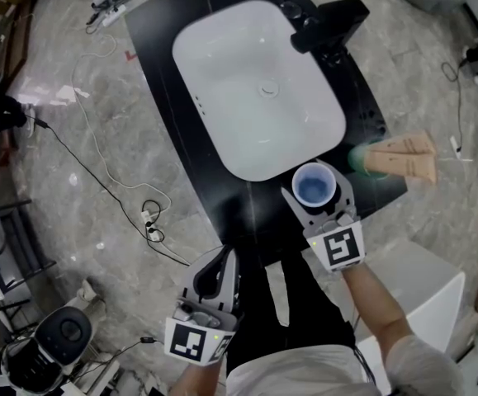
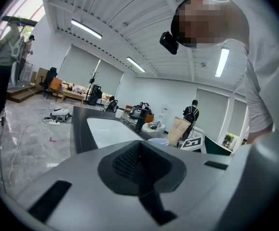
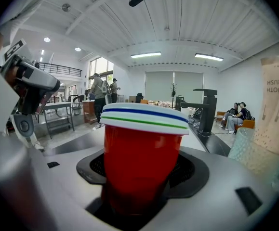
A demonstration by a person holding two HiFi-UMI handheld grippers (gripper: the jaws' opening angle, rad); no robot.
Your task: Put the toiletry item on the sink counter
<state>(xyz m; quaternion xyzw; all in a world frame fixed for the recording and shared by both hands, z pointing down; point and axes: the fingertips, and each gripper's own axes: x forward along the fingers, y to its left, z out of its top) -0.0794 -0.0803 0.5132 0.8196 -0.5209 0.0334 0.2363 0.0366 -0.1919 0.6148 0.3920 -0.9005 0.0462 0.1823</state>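
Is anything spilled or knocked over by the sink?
Nothing stands out. The red cup sits upright in the right gripper, and the tube stands on its green cap near the counter edge.

A grey marble floor (image 1: 65,163) is crossed by cables, with a coil (image 1: 150,221) lying on it. A black faucet (image 1: 331,21) is seen at the basin's far edge. A white box (image 1: 428,287) is set at lower right, and a round black device (image 1: 63,330) at lower left. Strip lights (image 2: 86,29) are mounted overhead. A person (image 2: 3,66) is seen standing, and others (image 3: 236,114) seated.
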